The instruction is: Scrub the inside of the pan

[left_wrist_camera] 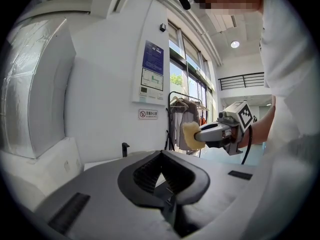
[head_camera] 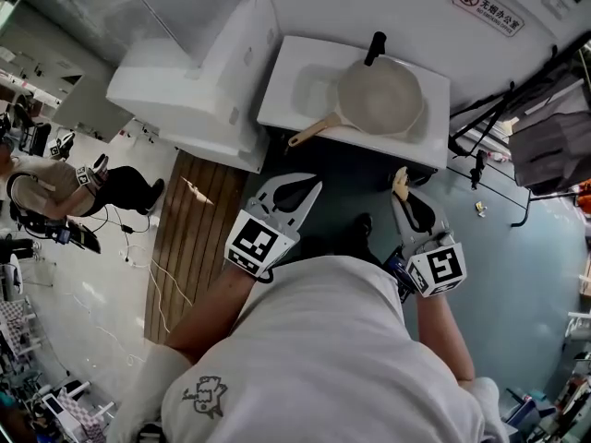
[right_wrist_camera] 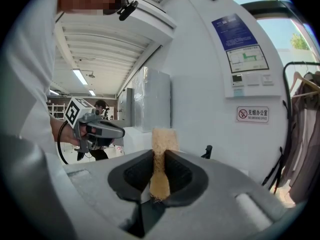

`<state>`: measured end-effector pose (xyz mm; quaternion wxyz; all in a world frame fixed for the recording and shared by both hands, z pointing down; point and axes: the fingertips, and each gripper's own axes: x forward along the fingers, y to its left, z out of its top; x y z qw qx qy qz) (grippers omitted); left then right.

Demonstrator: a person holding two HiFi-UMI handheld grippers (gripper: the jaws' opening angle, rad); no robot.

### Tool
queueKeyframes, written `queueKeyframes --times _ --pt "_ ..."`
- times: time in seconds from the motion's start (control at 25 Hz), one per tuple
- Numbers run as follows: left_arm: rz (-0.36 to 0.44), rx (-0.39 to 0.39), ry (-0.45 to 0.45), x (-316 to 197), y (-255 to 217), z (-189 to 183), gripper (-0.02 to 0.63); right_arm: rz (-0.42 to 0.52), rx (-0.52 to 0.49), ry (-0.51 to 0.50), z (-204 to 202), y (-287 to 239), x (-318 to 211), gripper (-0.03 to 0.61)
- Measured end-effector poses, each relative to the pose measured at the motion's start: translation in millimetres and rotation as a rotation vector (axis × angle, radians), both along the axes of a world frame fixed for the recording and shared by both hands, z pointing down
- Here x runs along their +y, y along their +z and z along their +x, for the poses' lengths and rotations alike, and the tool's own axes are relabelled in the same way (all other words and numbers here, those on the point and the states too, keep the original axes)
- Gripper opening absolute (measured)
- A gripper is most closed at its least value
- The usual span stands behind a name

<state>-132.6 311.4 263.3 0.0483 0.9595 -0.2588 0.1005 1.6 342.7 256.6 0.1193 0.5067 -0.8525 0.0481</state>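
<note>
1. Approach step; cream round pan with wooden handle (head_camera: 380,95) on white bench (head_camera: 277,100), well ahead of both grippers.
2. Left gripper (left_wrist_camera: 161,170) jaws clenched, empty; right gripper (right_wrist_camera: 159,156) jaws grasping yellow rectangular sponge (right_wrist_camera: 164,139).
3. Next, probably: sponge lowered into pan.

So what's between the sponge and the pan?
In the head view, just a dark gap and the bare edge of the white counter lie between sponge and pan.

porous sponge (right_wrist_camera: 163,143), wooden pan handle (head_camera: 312,132)
</note>
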Motion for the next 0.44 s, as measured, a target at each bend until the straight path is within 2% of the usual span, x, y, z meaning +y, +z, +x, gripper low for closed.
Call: queueKeyframes --times 0.44 --pt "-0.009 0.011 0.010 3.2 -1.3 -6.6 0.003 0.014 0.016 -0.007 -11.9 -9.8 3.5 0.060"
